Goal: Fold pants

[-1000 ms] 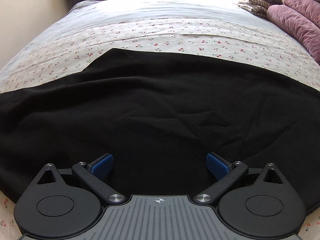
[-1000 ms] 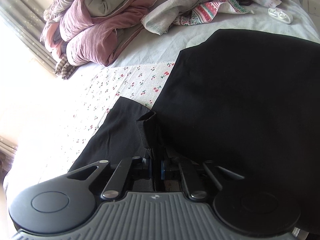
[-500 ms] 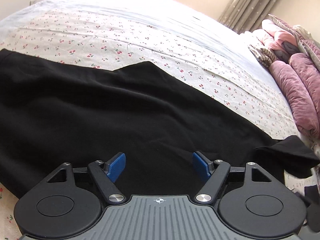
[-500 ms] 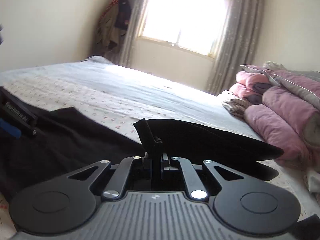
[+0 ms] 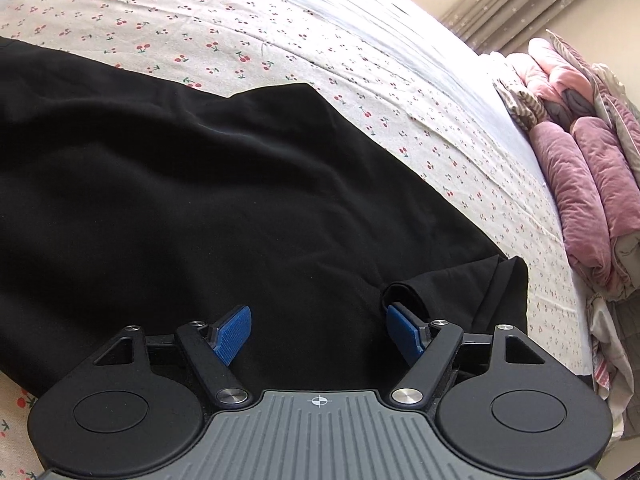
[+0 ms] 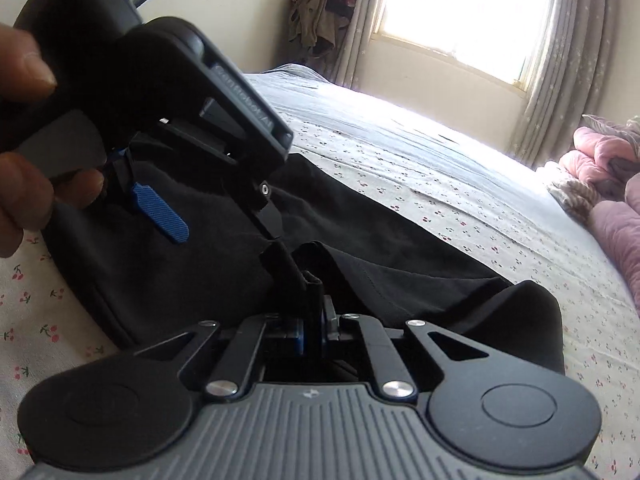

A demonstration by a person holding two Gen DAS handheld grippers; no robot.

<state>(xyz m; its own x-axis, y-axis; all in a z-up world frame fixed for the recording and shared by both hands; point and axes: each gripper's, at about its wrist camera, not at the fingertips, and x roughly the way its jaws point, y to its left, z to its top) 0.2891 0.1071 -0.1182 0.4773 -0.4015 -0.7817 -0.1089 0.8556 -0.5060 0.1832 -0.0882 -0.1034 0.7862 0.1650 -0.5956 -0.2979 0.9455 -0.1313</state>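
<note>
pants [image 5: 192, 200] black, spread on the bed [image 5: 360, 60], filling frame centre | right gripper [image 6: 316, 320] clamped on a folded-over hem | left gripper [image 5: 318, 334] wide, holding nothing — risk: hem slips free, fold lands crooked — bunching lower right

I see daylight blowing out the window [image 6: 468, 20] at one o'clock; fisheye bends edges, near hand [image 6: 24, 128] blurred.

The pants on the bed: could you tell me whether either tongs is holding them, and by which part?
The right tongs are shut on a bunched edge of the black pants, carried over the rest. The left tongs stand open above the cloth, holding nothing.
</note>
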